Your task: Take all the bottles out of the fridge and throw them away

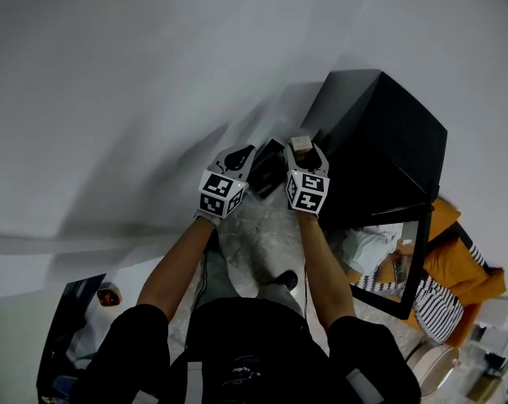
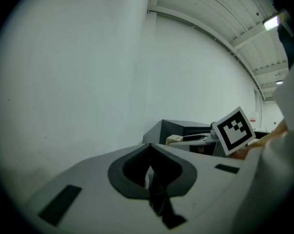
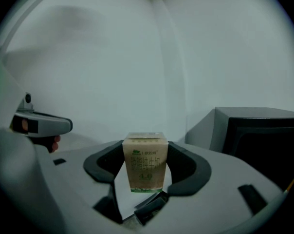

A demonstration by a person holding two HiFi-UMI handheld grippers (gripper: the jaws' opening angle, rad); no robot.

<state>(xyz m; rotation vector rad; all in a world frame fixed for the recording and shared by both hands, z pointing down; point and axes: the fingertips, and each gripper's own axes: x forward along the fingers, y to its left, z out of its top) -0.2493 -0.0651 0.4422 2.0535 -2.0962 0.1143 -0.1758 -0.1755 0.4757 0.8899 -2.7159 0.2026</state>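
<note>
A small beige drink carton (image 3: 145,167) with green print stands upright between the dark pads of my right gripper (image 3: 145,147), which is shut on it. In the head view the carton (image 1: 301,143) pokes out at the tip of the right gripper (image 1: 303,151), just in front of the black fridge (image 1: 380,141). My left gripper (image 2: 149,152) is shut with nothing between its jaws, and it is held beside the right one (image 1: 237,155). No bottle shows in any view.
White walls meet in a corner behind the fridge (image 3: 256,130). An orange object (image 1: 466,268) and striped cloth (image 1: 435,308) lie on the floor at the right. The floor (image 1: 254,234) under me is marbled grey.
</note>
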